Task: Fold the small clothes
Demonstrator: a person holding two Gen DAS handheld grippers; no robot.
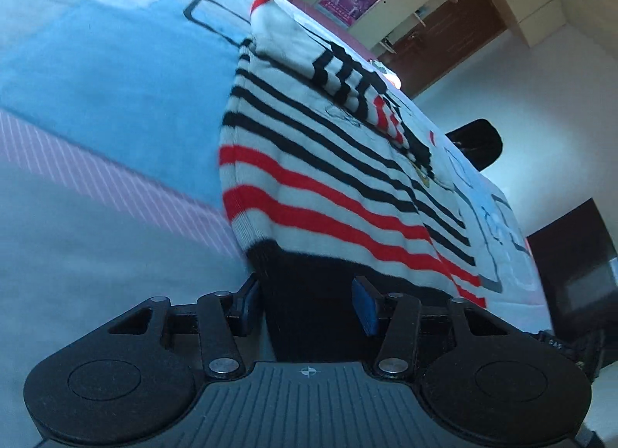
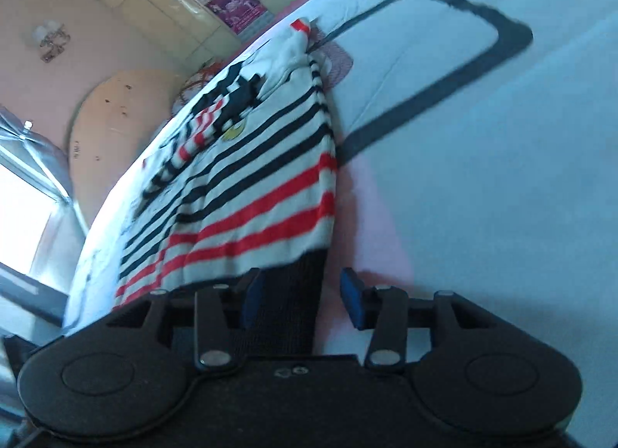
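A small white sweater with black and red stripes lies flat on the bed, one sleeve folded across its chest. Its black ribbed hem points at me and runs in between the jaws of my left gripper, which stand apart around one hem corner without clearly pinching it. The right wrist view shows the same sweater. There the other hem corner lies inside my right gripper. That gripper is open, with bare sheet showing between the hem and its right-hand blue pad.
The bed has a light blue sheet printed with black outlines and a pink striped band. A black chair back rises beyond the far edge. A round wooden board leans on the wall, and a window is at the left.
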